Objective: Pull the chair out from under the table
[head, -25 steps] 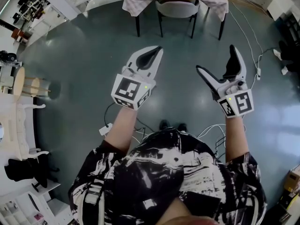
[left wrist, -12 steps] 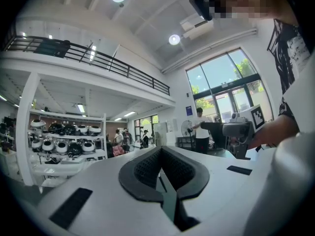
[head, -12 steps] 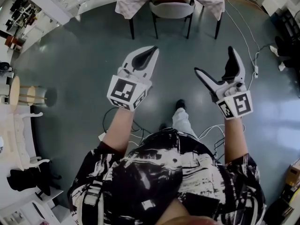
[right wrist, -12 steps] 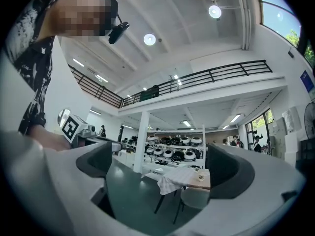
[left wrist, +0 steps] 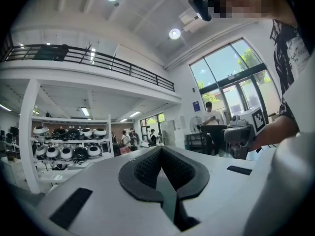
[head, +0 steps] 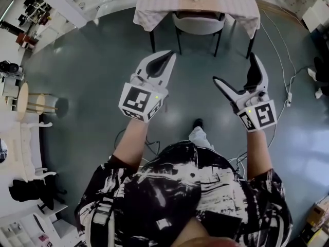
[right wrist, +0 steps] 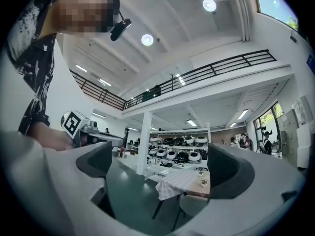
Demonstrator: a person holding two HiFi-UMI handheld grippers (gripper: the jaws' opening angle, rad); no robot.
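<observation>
The chair (head: 198,23) is sitting tucked under the cloth-covered table (head: 149,9), well apart from both grippers — the right gripper (head: 235,68) is aiming toward it with jaws spread wide, seemingly readied to grab, while the left gripper (head: 169,55) is riding pinched together, empty.

chair (head: 199,24) seat hidden under table (head: 153,5), its far side cut off

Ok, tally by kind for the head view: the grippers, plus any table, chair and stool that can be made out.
grippers: 2 (left gripper, jaws together; right gripper, jaws apart)
table: 1
chair: 1, tucked under the table
stool: 1
Total: 5
The white furniture at the left edge is too unclear to count.
</observation>
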